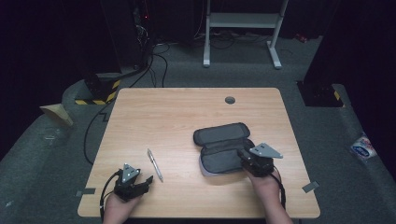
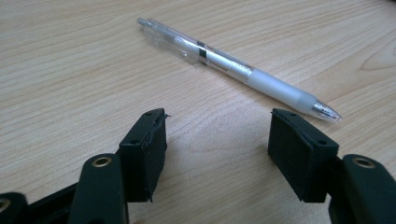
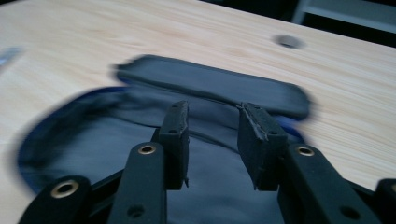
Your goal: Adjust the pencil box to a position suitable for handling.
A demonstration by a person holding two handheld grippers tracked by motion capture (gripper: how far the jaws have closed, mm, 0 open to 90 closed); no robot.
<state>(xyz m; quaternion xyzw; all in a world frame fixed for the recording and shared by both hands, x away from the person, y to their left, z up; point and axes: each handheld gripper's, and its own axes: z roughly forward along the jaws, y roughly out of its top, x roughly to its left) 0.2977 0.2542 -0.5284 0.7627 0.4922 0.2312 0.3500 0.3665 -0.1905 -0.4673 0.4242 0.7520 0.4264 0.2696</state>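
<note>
Pen [image 2: 233, 67] lies just beyond spread left gripper [image 2: 217, 140]; right gripper [image 3: 212, 140] gapes over pouch [image 3: 140, 154].

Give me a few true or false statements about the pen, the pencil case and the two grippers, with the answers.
1. The pen lies on the table, ahead of the open left hand-held gripper. True.
2. The pencil case is zipped shut. False: it lies open, its flap folded back.
3. The pen is already inside the pencil case. False: it lies on bare wood to the case's left.
4. The right hand-held gripper is over the pencil case, jaws apart. True.
5. The left hand-held gripper grips the pen. False: nothing is between its jaws.
</note>
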